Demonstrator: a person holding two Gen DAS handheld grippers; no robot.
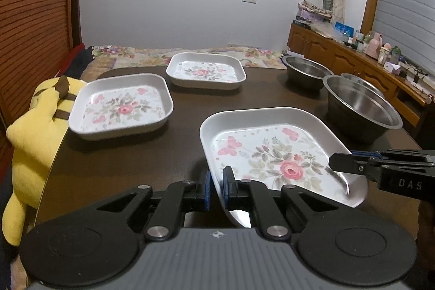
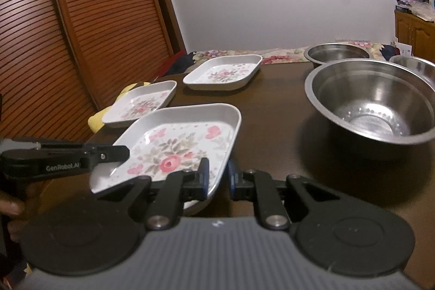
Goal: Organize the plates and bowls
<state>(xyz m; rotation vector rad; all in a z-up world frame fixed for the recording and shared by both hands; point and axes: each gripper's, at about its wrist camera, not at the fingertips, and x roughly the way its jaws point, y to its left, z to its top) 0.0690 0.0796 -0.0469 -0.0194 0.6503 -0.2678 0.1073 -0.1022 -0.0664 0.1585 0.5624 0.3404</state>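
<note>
Holding the near floral plate by two rims, both grippers keep it over the near part of the dark table, its near edge raised; whether its far edge touches the table cannot be told. The left gripper has its jaws clamped on the plate's near-left rim, with one blue pad outside the rim and one inside. The right gripper is clamped the same way on the near-right rim. Beyond this plate, a second floral plate sits at the left edge of the table, and a third floral plate sits farther back, well apart from the second. On the right side stand three steel bowls: a large bowl nearest, a far bowl behind it, and a third bowl at the right. Judged from this layout, the task is at an early stage: no plate is stacked on another, no bowl is nested, and all sorting remains. A yellow plush toy leans against the left table edge. The third bowl is largely hidden by the large one in the left view and cut off by the frame in the right view. The plate's near corner is hidden behind the gripper bodies, and the underside of the plate is not visible.
</note>
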